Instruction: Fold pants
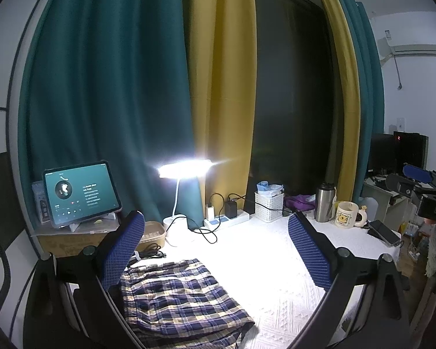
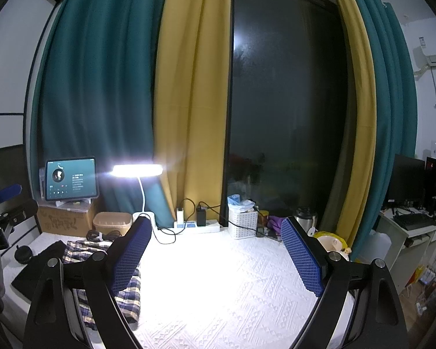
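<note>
Plaid pants [image 1: 177,296] in navy, white and yellow lie folded on the white textured tablecloth [image 1: 270,267], low and left in the left wrist view. My left gripper [image 1: 218,247] hovers open above them, blue pads wide apart and nothing between. In the right wrist view the same pants [image 2: 81,247] show at lower left, partly behind the left finger. My right gripper [image 2: 218,253] is open over bare cloth to the right of the pants. The right gripper also shows in the left wrist view, at the far right edge [image 1: 421,180].
A lit desk lamp [image 1: 186,168], a tablet [image 1: 81,192] on a cardboard box, a power strip [image 1: 226,218] with chargers, a white basket [image 1: 269,206], a steel flask [image 1: 324,203], a mug [image 1: 346,215] and a phone [image 1: 383,232] line the table's back. A dark cloth [image 2: 40,267] lies at left.
</note>
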Tool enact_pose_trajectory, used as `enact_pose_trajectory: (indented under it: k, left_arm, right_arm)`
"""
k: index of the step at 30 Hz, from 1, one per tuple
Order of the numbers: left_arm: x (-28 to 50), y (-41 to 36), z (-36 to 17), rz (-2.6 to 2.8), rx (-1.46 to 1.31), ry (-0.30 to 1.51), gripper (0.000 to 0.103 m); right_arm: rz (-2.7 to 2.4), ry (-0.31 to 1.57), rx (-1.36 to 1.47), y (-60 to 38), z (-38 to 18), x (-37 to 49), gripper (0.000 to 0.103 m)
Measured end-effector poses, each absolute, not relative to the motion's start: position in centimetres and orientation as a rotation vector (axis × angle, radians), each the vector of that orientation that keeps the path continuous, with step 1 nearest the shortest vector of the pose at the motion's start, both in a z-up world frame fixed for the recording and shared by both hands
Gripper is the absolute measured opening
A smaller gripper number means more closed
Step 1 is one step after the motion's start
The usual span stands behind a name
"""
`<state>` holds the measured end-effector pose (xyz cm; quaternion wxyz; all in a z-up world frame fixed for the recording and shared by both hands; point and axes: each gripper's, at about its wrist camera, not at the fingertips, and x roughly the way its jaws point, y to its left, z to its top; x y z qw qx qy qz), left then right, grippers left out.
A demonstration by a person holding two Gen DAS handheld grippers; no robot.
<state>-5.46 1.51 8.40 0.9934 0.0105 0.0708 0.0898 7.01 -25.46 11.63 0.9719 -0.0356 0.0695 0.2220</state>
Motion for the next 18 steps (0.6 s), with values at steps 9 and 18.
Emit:
enact_pose_trajectory:
  k: [9, 18]
  left_arm:
    - [-5.47, 1.5, 8.42, 0.181, 0.015, 0.147, 0.099]
    - [-5.4, 1.52, 8.38, 0.181, 0.017, 0.152, 0.099]
  right_arm:
    - [0.449, 0.14, -0.071, -25.46, 11.59, 6.99, 0.092]
    - [0.454, 0.135, -0.077, -25.47, 11.22, 6.49, 0.092]
